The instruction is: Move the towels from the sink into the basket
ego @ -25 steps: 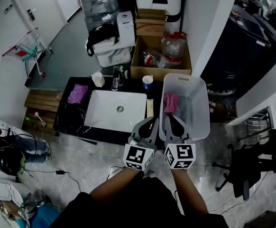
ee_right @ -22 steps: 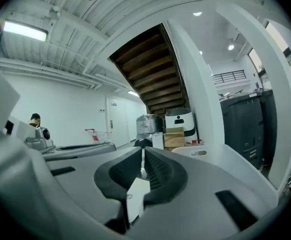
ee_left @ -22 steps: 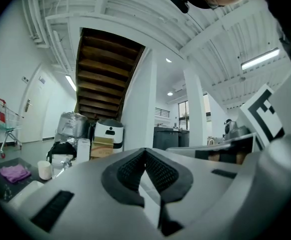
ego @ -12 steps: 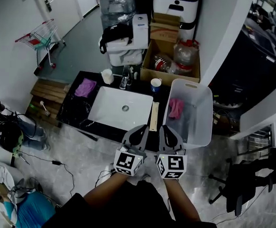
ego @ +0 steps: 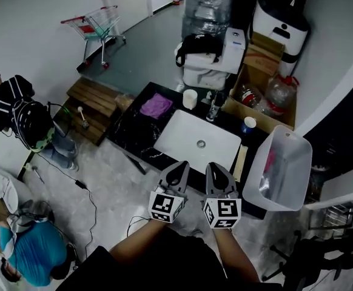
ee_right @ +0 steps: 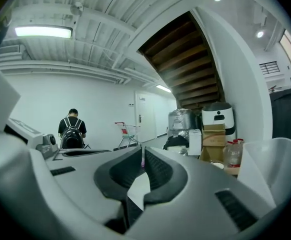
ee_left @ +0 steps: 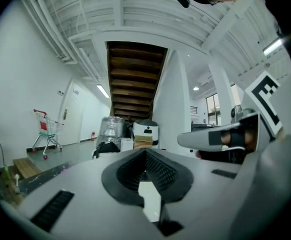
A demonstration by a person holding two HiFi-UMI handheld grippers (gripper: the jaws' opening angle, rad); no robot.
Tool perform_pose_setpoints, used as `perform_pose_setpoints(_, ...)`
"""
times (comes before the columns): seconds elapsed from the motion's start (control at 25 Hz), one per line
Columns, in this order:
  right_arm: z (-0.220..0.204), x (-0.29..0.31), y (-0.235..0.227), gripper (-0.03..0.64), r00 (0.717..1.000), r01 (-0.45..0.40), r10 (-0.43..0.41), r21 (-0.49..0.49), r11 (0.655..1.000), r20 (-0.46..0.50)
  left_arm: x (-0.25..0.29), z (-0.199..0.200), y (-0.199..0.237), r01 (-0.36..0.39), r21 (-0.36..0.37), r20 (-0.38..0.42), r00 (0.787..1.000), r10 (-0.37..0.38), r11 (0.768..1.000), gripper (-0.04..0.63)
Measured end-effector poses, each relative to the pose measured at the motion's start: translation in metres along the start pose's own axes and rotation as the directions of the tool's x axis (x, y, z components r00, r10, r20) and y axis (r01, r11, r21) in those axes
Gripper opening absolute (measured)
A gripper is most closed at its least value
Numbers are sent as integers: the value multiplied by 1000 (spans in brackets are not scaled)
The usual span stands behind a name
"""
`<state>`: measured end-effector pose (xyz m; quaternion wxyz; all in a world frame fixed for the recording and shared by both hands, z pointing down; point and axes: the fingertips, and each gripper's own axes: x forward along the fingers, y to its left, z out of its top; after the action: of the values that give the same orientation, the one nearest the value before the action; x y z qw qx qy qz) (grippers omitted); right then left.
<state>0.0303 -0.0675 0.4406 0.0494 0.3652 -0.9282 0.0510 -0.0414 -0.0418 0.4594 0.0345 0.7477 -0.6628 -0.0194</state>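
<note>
Left gripper [ego: 178, 173] and right gripper [ego: 218, 176] are pinched shut, empty. The purple towel [ego: 156, 105] lies at eleven o'clock from them, on the counter beside the sink [ego: 182, 139]. I'd open the jaws before reaching, then carry it to the basket [ego: 295, 183] at three o'clock

You face a black counter [ego: 135, 135] with a white sink [ego: 182, 141] sunk into its top. Left of the sink a purple towel [ego: 156, 105] lies bunched on the dark surface. Behind the sink stands a white cup [ego: 190, 98], and a blue cup [ego: 247, 124] stands near its far right corner. A pale wooden strip [ego: 241, 162] lies along the sink's right edge. The clear basket [ego: 289, 183] sits at the counter's right end (tilted in your view). A wooden pallet [ego: 94, 105] rests on the floor [ego: 104, 214] beside the counter's left end.
</note>
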Motion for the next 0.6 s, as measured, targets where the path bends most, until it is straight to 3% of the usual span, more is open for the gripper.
perform_pose_setpoints(0.36,-1,97,100,31,998,-48,46,-29,998,-48,-20,7,123,-34,-51,37,999,35,998,3)
perform_pose_setpoints(0.6,-6,154,152,31,996,-43,41,-34,998,-77,-39,5,200,-13,-53,31,999,15,998,3)
